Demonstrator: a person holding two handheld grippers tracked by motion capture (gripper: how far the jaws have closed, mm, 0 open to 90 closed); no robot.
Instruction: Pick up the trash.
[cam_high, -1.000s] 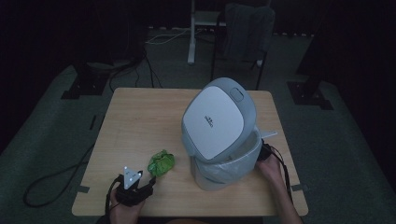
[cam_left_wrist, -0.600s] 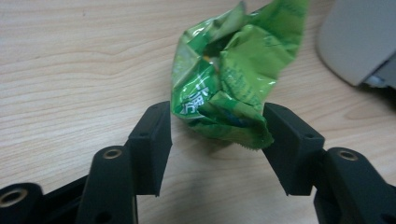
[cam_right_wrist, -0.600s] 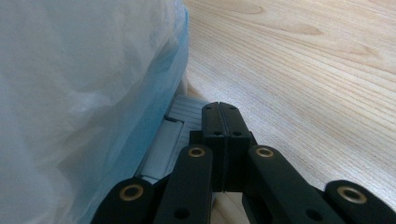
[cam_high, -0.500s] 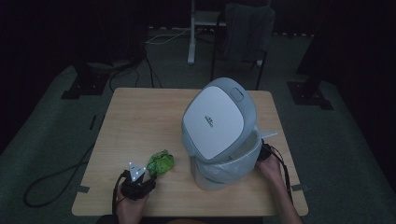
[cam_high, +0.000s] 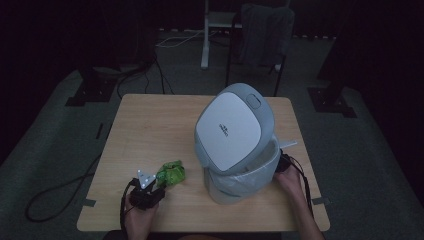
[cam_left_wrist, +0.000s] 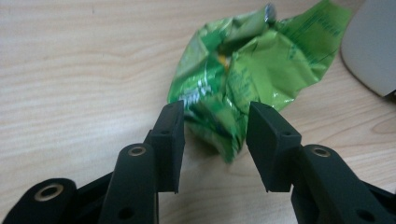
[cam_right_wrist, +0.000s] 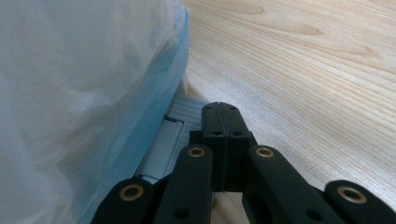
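A crumpled green wrapper (cam_high: 171, 172) lies on the wooden table (cam_high: 150, 125) near its front left. My left gripper (cam_high: 159, 183) is low at the wrapper's near end. In the left gripper view the wrapper's (cam_left_wrist: 243, 70) lower tip sits between the jaws of the left gripper (cam_left_wrist: 215, 116), which have just been closing and stand a little apart around it. A grey pedal bin (cam_high: 240, 177) with a pale liner stands at the right, its lid (cam_high: 232, 127) tilted up. My right gripper (cam_high: 283, 161) (cam_right_wrist: 221, 109) is shut, its tips resting on the bin's ribbed pedal (cam_right_wrist: 180, 116).
The bin's liner (cam_right_wrist: 70, 93) bulges close beside the right gripper. Bare tabletop (cam_right_wrist: 303, 70) stretches beyond the bin and to the back left. A chair (cam_high: 265, 35) and cables (cam_high: 55, 195) are on the dark floor around the table.
The left gripper has edged forward and down to the green wrapper. The right hand and the bin's lid have stayed where they were.
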